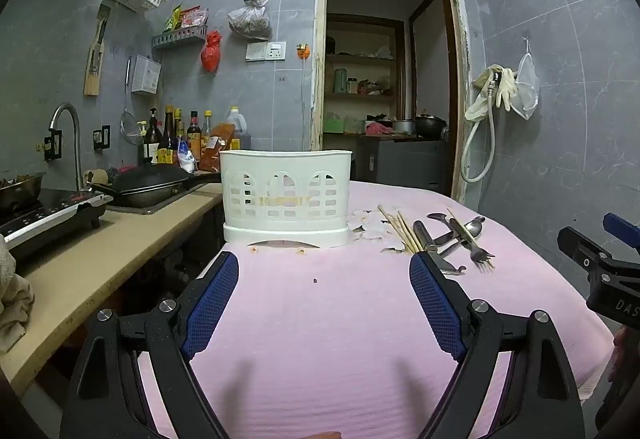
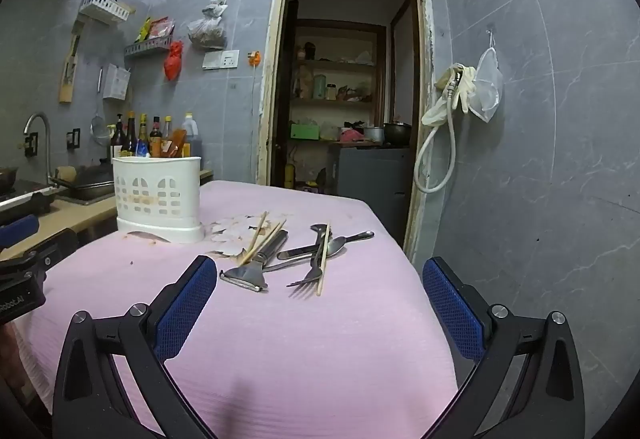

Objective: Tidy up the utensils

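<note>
While both hover | left gripper (image 1: 324, 271) spread wide, empty | right gripper (image 2: 320, 279) likewise

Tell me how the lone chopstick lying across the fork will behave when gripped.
The chopstick looks thin and wooden, so probably light and stiff. It rests on the fork, so lifting it may nudge that. Being slender, it could pivot or slip between the right gripper pads.

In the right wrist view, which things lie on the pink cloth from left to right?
White slotted plastic utensil holder → metal peeler with a wide blade → metal fork with a wooden chopstick across it.
</note>
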A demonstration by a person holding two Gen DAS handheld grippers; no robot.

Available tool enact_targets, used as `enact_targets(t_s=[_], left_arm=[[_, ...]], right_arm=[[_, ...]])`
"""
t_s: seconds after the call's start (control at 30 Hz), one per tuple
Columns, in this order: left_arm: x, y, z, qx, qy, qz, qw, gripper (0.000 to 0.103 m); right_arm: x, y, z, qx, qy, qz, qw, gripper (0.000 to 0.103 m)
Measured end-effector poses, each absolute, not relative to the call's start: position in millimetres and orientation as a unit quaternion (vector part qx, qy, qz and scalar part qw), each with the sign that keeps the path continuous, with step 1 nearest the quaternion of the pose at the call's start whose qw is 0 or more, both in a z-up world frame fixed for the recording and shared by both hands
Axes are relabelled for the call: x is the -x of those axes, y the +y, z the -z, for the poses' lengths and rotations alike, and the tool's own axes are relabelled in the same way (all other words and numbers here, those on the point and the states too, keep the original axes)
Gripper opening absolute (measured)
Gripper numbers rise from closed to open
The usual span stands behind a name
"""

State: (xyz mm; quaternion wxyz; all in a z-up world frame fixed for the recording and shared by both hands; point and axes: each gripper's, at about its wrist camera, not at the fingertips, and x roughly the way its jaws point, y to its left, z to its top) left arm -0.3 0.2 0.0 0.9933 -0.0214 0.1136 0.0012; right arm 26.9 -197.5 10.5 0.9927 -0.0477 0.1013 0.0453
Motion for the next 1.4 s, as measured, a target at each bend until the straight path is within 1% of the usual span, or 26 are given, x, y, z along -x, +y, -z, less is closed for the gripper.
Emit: enact_targets(t_s=[0.37,0.4,1.1,1.2,1.4], left_arm=[[7.1,-1.0,7.8,0.02,0.119,-0.001,0.993,0.083],[-1.4,1.0,5.6,0.019,0.122,-0.001,0.992,0.083],[-3.6,0.9,6.2,0.021,0.126,0.0,0.992,0.083],[-3.3,1.0,8.5,0.021,0.127,-0.001,0.992,0.083],[-3.0,2.8,15.8,0.023,0.128,-0.003,0.992,0.083]], right_arm=[[-27.2,-196.7,-9.8,0.049,0.105,-0.045,0.992,0.103],[-26.8,-196.7,-9.8,0.049,0.104,-0.044,0.992,0.103],[-24.9,-201.3,-13.8,0.05,0.109,-0.047,0.992,0.103],[-26.5,-190.6,-5.0,0.051,0.109,-0.047,0.992,0.103],[-29.7,-186.0,-4.8,0.051,0.11,-0.047,0.992,0.103]])
